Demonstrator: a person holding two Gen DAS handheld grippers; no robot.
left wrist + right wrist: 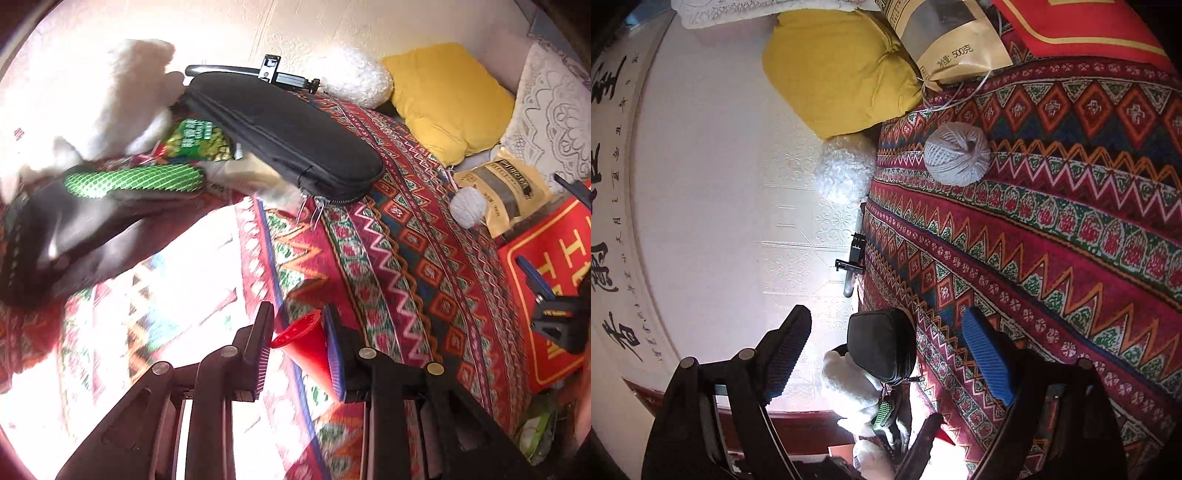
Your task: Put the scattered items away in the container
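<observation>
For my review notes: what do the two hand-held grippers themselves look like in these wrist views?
Both share one build. The left hand-held gripper has black angular linkage arms joined by round silver pivot pins, ending in flat, ribbed pads; one pad looks blue, the other dark. The right hand-held gripper matches: black frame, silver pins, a ribbed bright-blue pad and a shadowed dark one. No cables, sleeves or markings show.

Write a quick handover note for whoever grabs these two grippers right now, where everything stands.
Left gripper: shut on a small red funnel, above the patterned blanket.
Right gripper: open, empty.
Loose on the blanket: ball of string, kraft pouch, black zip case, green snack bag.
Which item is the container is unclear. The funnel and the rest need stowing.
</observation>
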